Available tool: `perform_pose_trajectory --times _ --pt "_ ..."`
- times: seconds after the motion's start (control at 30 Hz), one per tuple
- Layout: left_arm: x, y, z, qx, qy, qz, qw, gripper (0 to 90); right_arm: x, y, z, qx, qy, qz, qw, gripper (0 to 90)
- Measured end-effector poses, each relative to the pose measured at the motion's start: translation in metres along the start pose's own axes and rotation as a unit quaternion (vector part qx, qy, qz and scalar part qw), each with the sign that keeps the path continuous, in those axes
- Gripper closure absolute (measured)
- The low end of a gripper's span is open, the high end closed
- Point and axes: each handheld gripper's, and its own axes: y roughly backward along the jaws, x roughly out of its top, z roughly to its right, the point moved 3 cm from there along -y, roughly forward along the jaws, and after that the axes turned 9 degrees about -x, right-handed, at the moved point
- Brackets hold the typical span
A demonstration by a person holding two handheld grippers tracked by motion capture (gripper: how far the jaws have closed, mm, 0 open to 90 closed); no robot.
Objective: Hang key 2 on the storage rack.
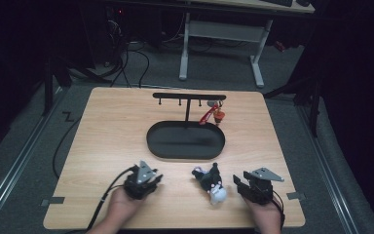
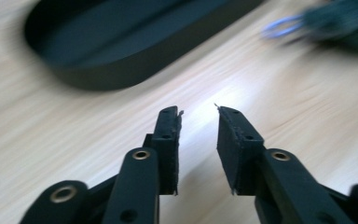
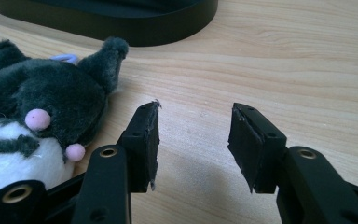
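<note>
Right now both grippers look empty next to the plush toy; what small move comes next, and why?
Probably ease the right gripper sideways toward the plush toy and take it. Its jaws stand open over bare table, and in the right gripper view the toy lies just beside one jaw, ungripped. One keychain already hangs on the rack.

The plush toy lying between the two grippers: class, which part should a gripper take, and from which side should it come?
Probably the dark head of the plush toy. It lies flat on the table, soft and squeezable. The right gripper is closest, jaws open and empty, so come from the toy's right and close across the head. The lilac loop at its top looks too thin and flat to pinch.
</note>
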Motion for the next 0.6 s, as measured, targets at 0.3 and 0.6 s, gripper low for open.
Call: perform_pose_trajectory --times 0.3,0.6 --pt "-0.046 0.053 -0.072 0.079 0.069 0.017 0.9943 50.8 -0.002 -0.005 -0.003 -0.011 0.004 -0.014 0.9998 53.7" --pt "-0.053 0.056 -0.086 0.067 0.095 0.021 0.993 38.2 -0.001 -0.008 -0.007 -0.024 0.004 -0.021 0.9995 53.9"
